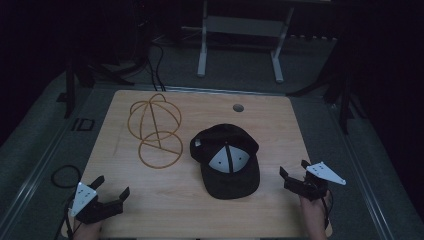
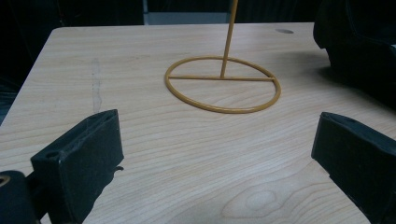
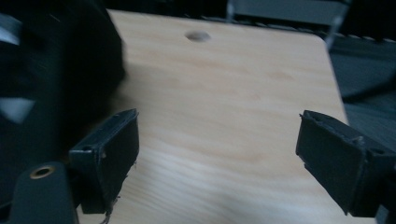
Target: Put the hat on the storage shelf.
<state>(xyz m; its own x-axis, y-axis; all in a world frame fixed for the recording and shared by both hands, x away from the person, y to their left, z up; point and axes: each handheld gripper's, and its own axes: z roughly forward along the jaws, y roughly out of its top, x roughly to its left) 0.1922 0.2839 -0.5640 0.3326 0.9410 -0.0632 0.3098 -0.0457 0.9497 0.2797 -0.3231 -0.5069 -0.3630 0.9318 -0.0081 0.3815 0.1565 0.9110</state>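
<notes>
Counter [image 1: 150, 210]: wooden; cap and wire stand are carried on it.
Cap [image 1: 227, 162]: laid flat at centre, just right of the stand, not yet lifted.
Stand [image 1: 155, 130]: left bare.
Left tool [image 1: 111, 189]: released, nothing gripped.
Right tool [image 1: 294, 169]: released, beside the cap.
Progress: judged unstarted; cap remains to be hung.

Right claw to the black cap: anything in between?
Nothing visible. The right claw is open at the table's right edge, with bare wood between it and the black cap. The wire hat stand stands beyond the cap's left side.
</notes>
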